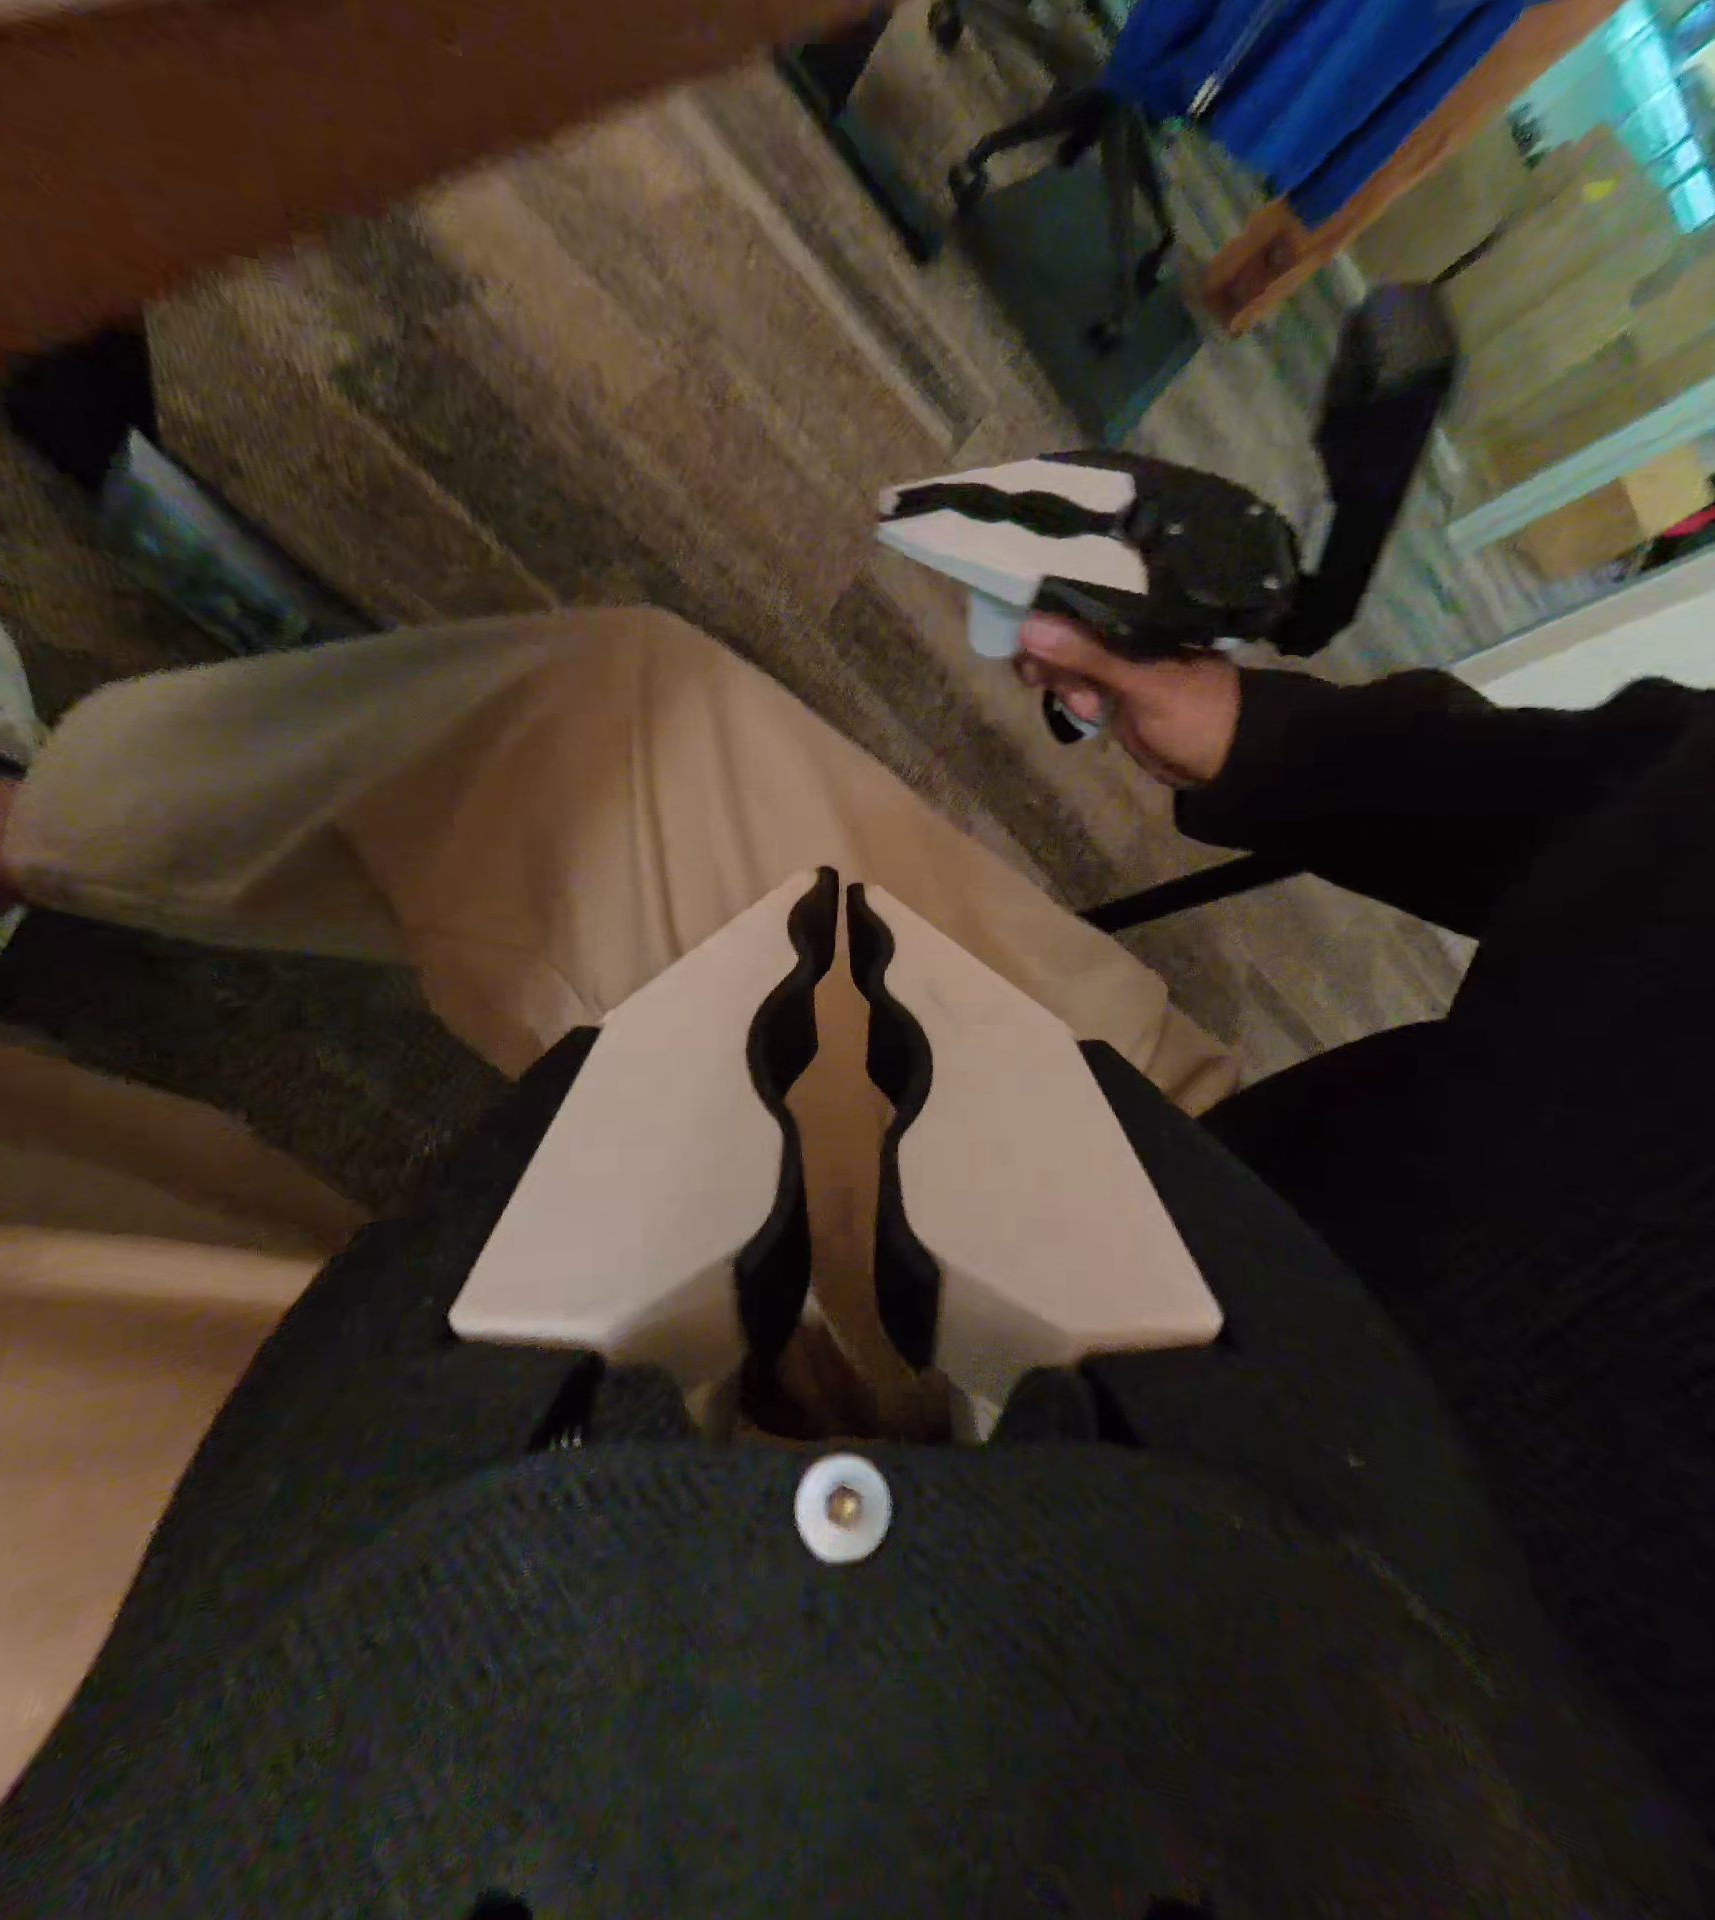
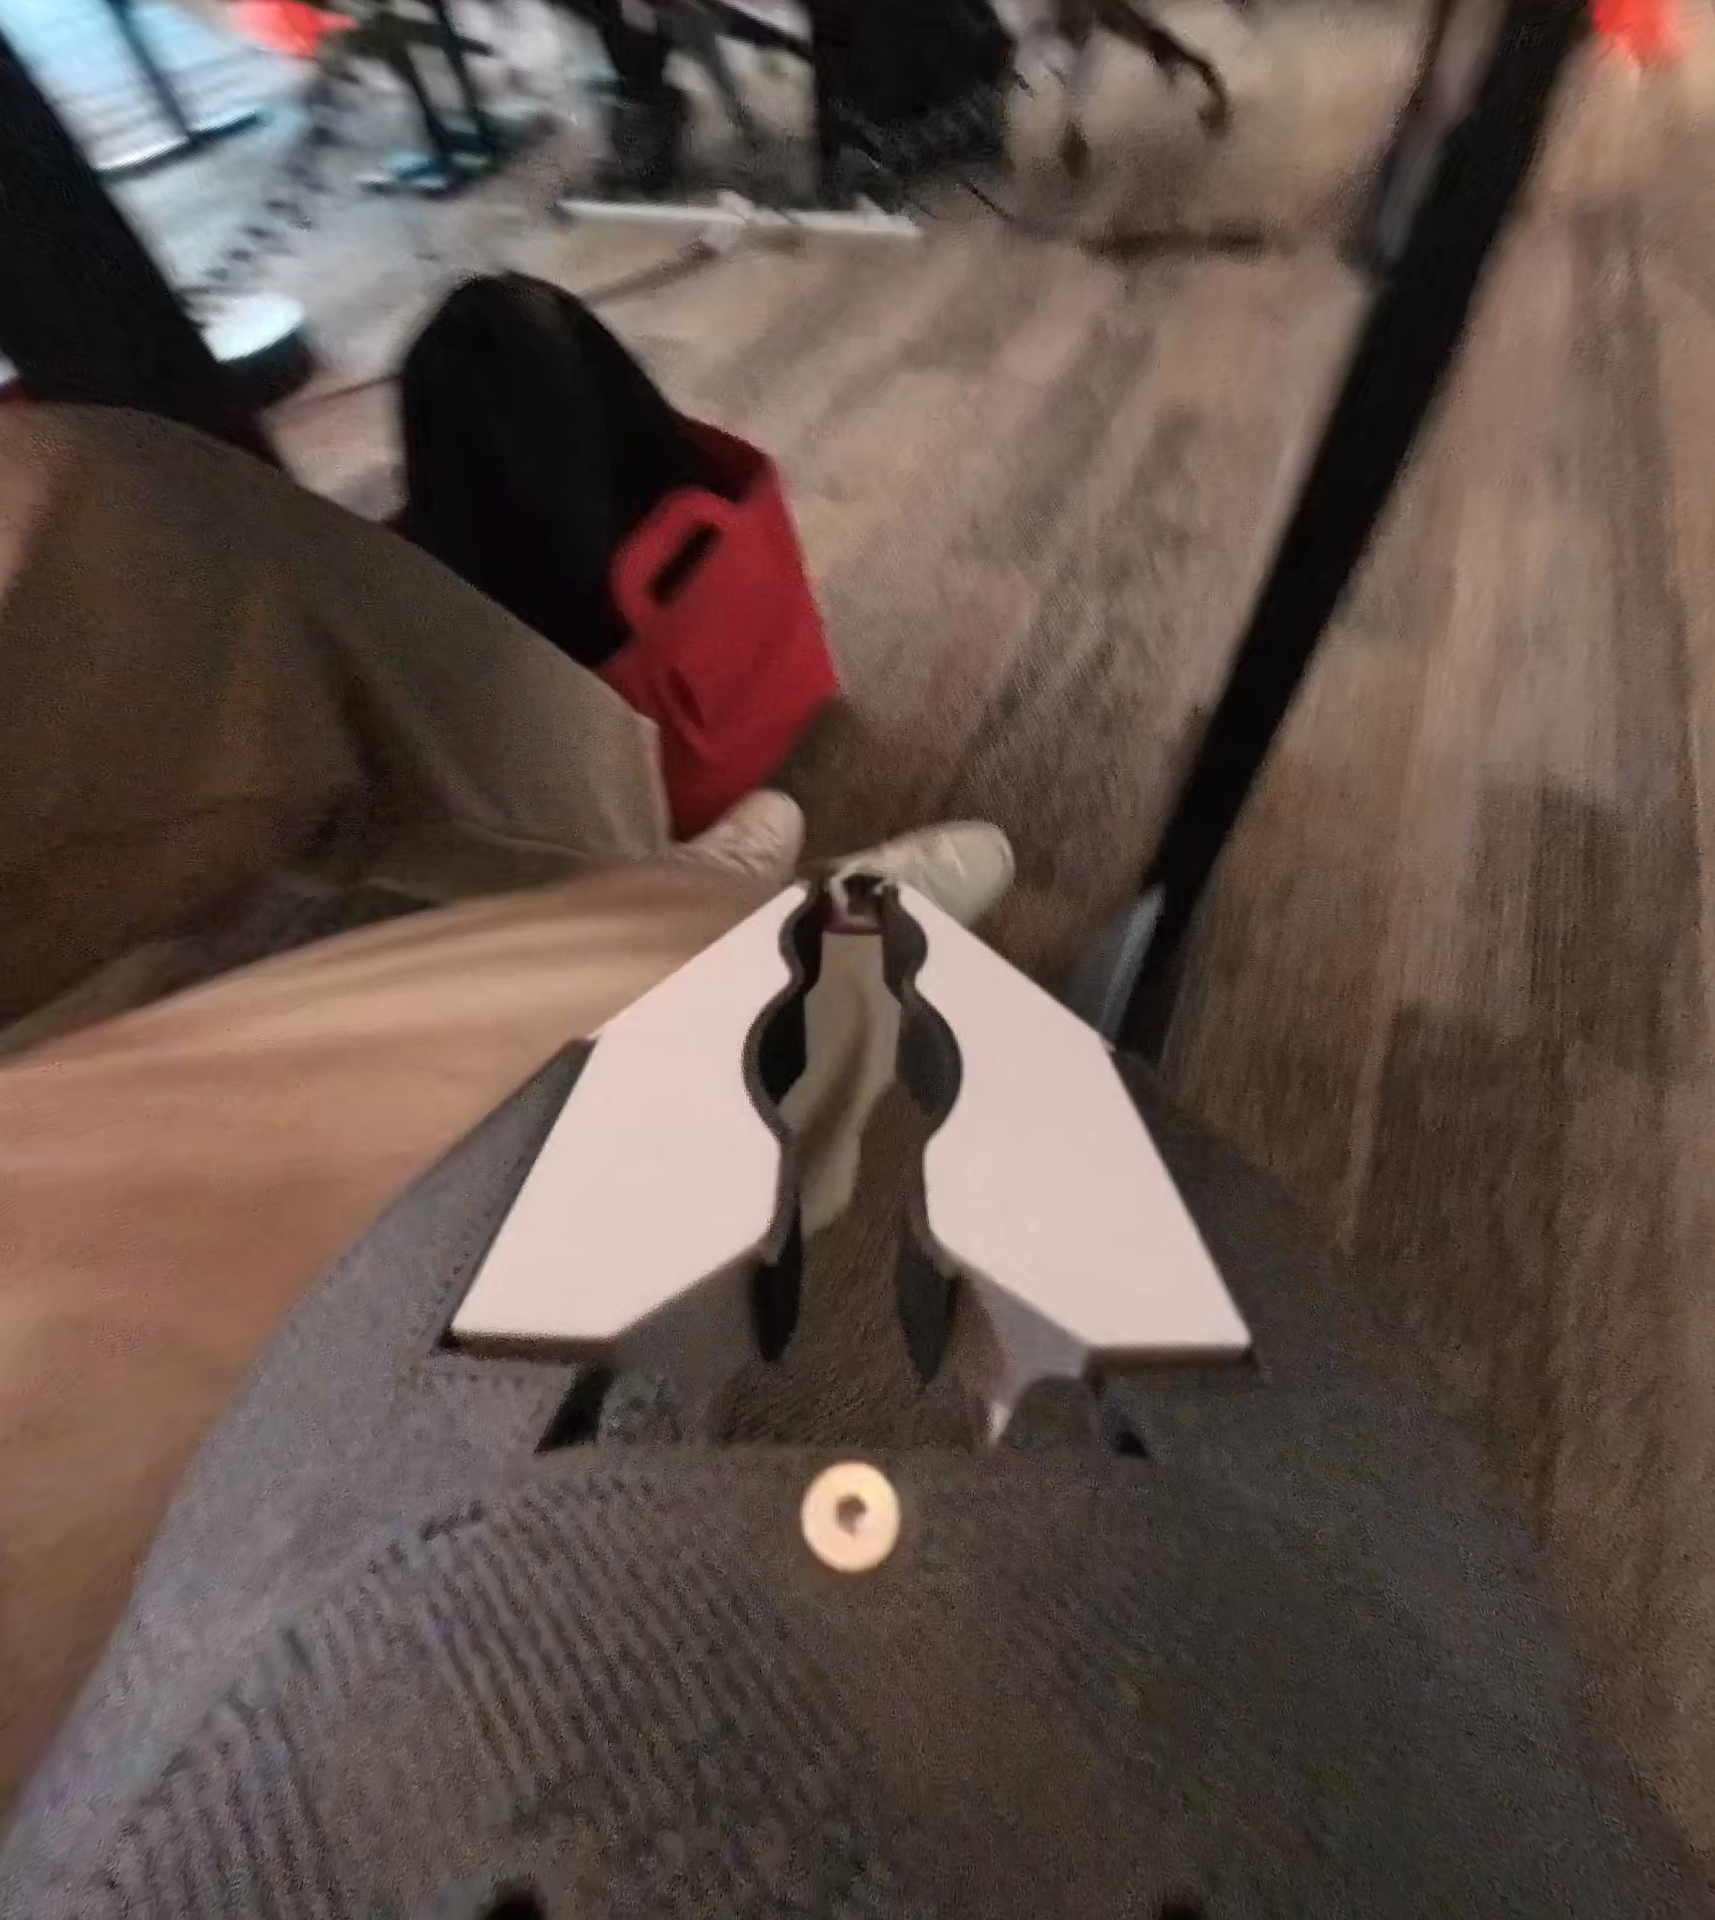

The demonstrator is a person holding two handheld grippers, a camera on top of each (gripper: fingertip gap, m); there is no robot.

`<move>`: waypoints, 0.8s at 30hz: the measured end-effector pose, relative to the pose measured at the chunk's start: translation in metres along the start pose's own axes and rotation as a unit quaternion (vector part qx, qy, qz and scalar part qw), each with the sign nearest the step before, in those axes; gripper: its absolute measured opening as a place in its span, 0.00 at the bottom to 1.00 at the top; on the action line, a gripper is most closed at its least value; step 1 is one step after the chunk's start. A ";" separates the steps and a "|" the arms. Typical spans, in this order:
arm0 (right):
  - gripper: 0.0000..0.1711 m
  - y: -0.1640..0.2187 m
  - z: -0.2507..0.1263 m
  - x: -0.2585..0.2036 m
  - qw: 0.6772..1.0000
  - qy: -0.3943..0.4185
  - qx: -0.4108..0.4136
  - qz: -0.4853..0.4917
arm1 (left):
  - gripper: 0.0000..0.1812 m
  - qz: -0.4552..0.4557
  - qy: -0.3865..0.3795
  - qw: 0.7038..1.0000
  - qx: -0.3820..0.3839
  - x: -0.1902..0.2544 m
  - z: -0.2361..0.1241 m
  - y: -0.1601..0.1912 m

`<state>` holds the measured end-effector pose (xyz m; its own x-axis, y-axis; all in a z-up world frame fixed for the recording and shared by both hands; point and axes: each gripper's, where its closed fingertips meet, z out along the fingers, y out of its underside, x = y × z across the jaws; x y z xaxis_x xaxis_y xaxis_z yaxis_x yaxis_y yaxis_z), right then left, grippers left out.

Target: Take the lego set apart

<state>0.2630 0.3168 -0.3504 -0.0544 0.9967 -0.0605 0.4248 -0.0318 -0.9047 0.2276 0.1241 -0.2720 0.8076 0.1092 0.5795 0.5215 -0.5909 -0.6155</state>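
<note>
- Right wrist view: a tiny red-and-white bit (image 2: 855, 902) sits right at the tips of the right gripper (image 2: 858, 891); the blur hides whether it is a lego piece pinched there or part of the pale shoe (image 2: 952, 860) behind
- Beyond that bit, I cannot tell where the lego set is in either view
- The right gripper's jaws are drawn almost together, the tips a sliver apart around that bit
- In the left wrist view the same gripper is gripped by a hand (image 1: 1139, 712) in a black sleeve, held in the air above the carpet (image 1: 624, 343), its black pads meeting
- The left gripper (image 1: 837, 883) hangs over a beige trouser leg (image 1: 479, 769), jaws nearly closed with a thin slit at the tips and nothing between them
- A red bin (image 2: 728, 634) stands on the floor beyond the knee
</note>
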 end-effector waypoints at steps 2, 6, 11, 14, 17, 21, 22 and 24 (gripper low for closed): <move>0.06 -0.052 -0.004 -0.041 0.996 -0.046 0.013 -0.078 | 0.00 0.016 0.003 1.000 0.020 -0.012 -0.012 -0.013; 0.06 -0.130 0.013 -0.103 0.992 -0.099 0.034 -0.071 | 0.00 0.049 -0.042 0.998 -0.012 -0.057 -0.019 0.008; 0.06 -0.206 0.043 -0.166 0.974 -0.207 0.092 -0.023 | 0.00 0.088 0.046 0.995 0.016 -0.042 -0.040 -0.020; 0.05 -0.230 0.066 -0.183 0.967 -0.231 0.102 -0.005 | 0.00 0.122 0.112 0.985 0.049 -0.025 -0.063 -0.056; 0.05 -0.267 0.087 -0.171 0.967 -0.211 0.137 0.037 | 0.00 0.116 0.154 0.977 0.093 -0.020 -0.088 -0.092; 0.05 -0.303 0.114 -0.152 0.960 -0.199 0.173 0.091 | 0.00 0.119 0.135 0.963 0.199 -0.036 -0.123 -0.167; 0.05 -0.310 0.121 -0.147 0.959 -0.194 0.184 0.094 | 0.00 0.125 0.108 0.961 0.221 -0.047 -0.129 -0.184; 0.06 -0.316 0.138 -0.135 0.957 -0.184 0.189 0.118 | 0.01 0.152 0.046 0.956 0.245 -0.074 -0.138 -0.210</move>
<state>0.0111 0.1820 -0.1146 -0.3424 0.8667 -0.3628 0.1102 -0.3464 -0.9316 0.0201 0.1302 -0.1121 0.9266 -0.0933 0.3643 0.3505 -0.1367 -0.9265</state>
